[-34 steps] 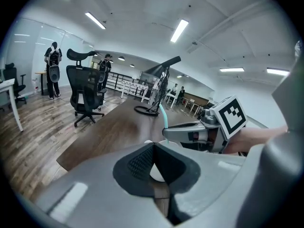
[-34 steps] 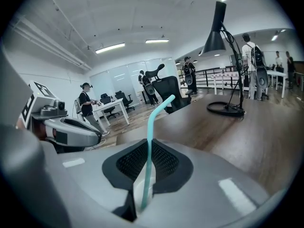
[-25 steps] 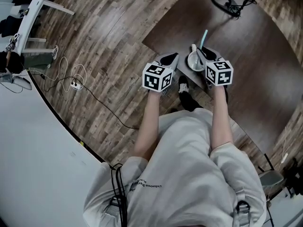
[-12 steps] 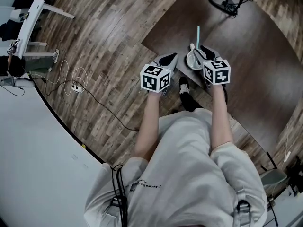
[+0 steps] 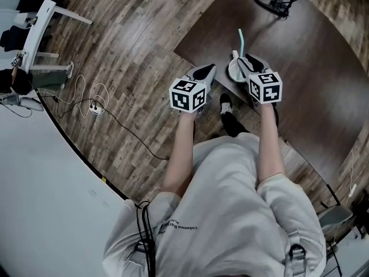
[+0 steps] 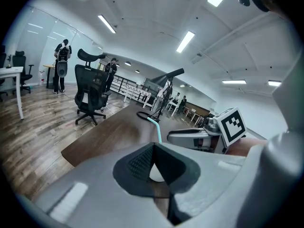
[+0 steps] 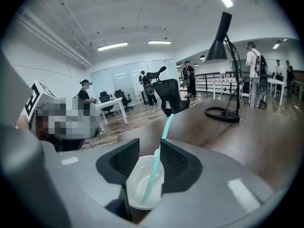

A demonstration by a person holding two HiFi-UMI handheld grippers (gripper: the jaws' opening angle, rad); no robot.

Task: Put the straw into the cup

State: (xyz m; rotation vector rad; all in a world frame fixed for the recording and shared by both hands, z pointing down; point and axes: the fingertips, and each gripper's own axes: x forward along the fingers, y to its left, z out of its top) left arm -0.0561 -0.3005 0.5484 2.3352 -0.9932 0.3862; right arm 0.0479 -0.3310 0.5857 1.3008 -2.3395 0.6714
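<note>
The straw (image 7: 156, 160), a thin teal plastic tube with a bent top, has its lower end inside the cup (image 7: 138, 194). Its long axis tilts up and away toward the far edge of the tabletop (image 5: 300, 85). The cup is white, round and smooth-walled. The right gripper (image 7: 148, 145) clamps its ribbed fingers on the cup's sides by the near edge, toward the left corner. The left gripper (image 6: 153, 147) hangs just left, fingers pressed together on nothing. The straw looks placed.
</note>
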